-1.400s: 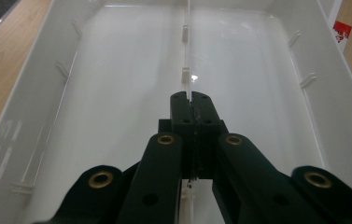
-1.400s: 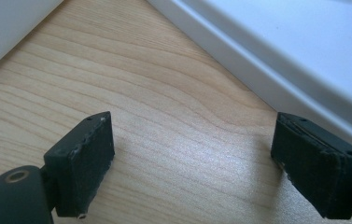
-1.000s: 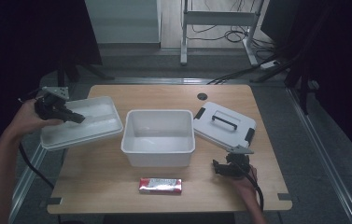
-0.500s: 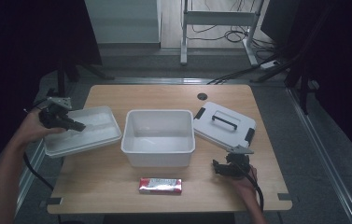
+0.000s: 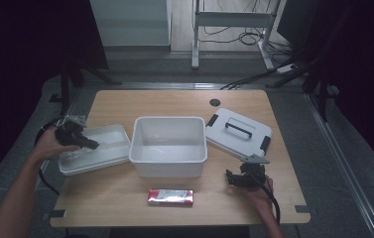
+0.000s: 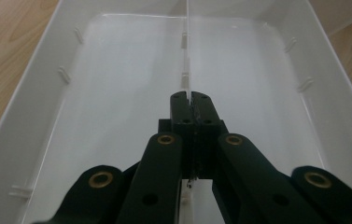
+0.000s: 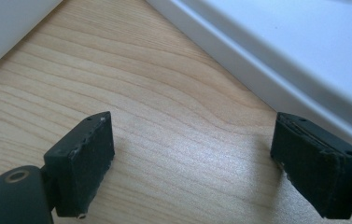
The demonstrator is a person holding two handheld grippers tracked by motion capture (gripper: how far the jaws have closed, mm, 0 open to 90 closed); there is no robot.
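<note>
Left claw (image 6: 191, 100) is clamped shut on the thin centre divider of the shallow white tray (image 5: 95, 148), which sits at the counter's left, just beside the deep white bin (image 5: 168, 145). Judged step: setting the tray down. Recommended practice — keep it level, lower it flat onto the counter (image 5: 125, 198), stay clear of the bin wall, and release only when the base rests fully.

Right claw (image 7: 197, 168) stands wide open and empty, low over bare wood near the white lid (image 5: 238, 131) with its black handle. A red packet (image 5: 170, 197) lies in front of the bin.

Surface — light wood grain, uncluttered. Room is dim; grey floor, cables and a metal stand behind.
</note>
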